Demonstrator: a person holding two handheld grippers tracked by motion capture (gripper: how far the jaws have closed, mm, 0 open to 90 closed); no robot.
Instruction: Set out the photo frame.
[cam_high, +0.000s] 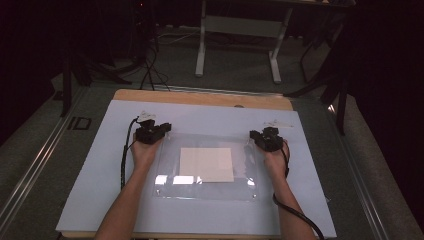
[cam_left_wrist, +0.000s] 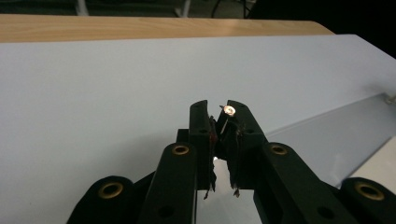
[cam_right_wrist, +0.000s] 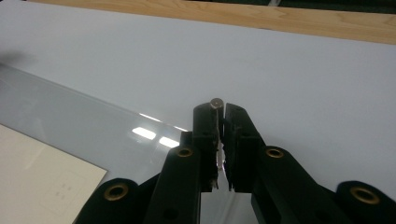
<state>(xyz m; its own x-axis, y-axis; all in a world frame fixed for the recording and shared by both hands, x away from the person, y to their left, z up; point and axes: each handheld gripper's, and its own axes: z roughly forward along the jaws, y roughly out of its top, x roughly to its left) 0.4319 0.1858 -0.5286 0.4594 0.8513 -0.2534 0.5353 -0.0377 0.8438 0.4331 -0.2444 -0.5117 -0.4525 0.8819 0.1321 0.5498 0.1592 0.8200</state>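
A clear plastic sleeve (cam_high: 205, 190) lies flat on the pale blue mat (cam_high: 95, 170) with a white sheet of paper (cam_high: 206, 164) inside it. My left gripper (cam_high: 165, 131) is at the sleeve's far left corner, jaws closed on it (cam_left_wrist: 218, 108), with a small metal stud (cam_left_wrist: 229, 110) showing at the tips. My right gripper (cam_high: 253, 136) pinches the far right corner (cam_right_wrist: 220, 106), where a similar stud (cam_right_wrist: 215, 102) sits. The sleeve (cam_left_wrist: 327, 135) (cam_right_wrist: 70, 112) runs away from each gripper, and the paper (cam_right_wrist: 42, 182) shows low in the right gripper view.
The mat covers a wooden table whose far edge (cam_high: 200, 97) shows beyond it. A white desk frame (cam_high: 240, 30) and dark stands rise on the carpet behind. Cables trail from both grippers along the person's forearms.
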